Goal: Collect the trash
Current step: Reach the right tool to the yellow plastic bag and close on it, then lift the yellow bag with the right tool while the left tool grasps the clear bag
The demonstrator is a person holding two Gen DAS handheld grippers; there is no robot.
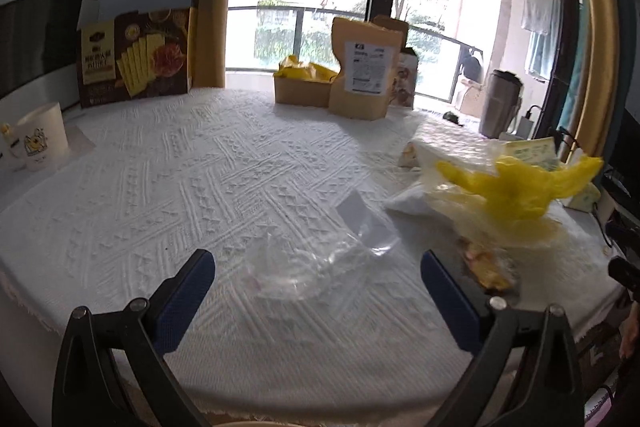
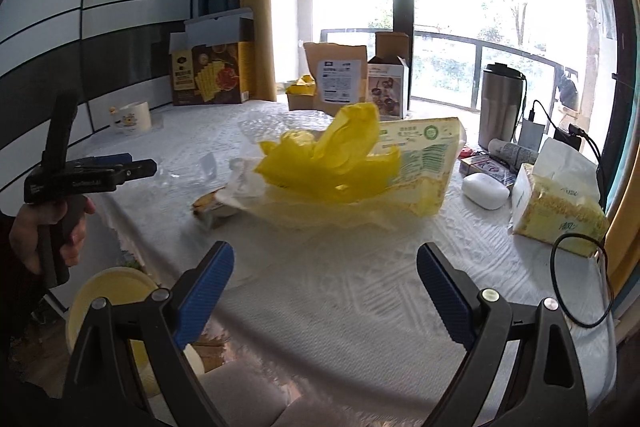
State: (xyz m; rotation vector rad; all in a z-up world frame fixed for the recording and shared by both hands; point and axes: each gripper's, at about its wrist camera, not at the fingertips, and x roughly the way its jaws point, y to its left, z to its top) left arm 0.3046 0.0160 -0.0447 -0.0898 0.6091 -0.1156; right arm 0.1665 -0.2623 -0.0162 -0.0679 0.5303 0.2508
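On the far left of the worktop (image 1: 140,187) stands a mug (image 1: 42,143), with a cracker box (image 1: 136,59) behind it. The left tool (image 1: 316,267) hovers low with its jaws spread wide and nothing in them — a clear wrapper (image 1: 320,259) lies on the cloth right between the tips. This looks like the approach to a first pickup. Next it needs to drop, straddle the film and pinch a raised fold, since the thin plastic may slip. To the right sits a yellow bag (image 2: 332,159) on a heap of packaging, with a peel (image 2: 208,203) just beside it. The right tool (image 2: 324,267) is likewise wide open and empty, short of that heap. A bin (image 2: 108,291) waits below the worktop edge.
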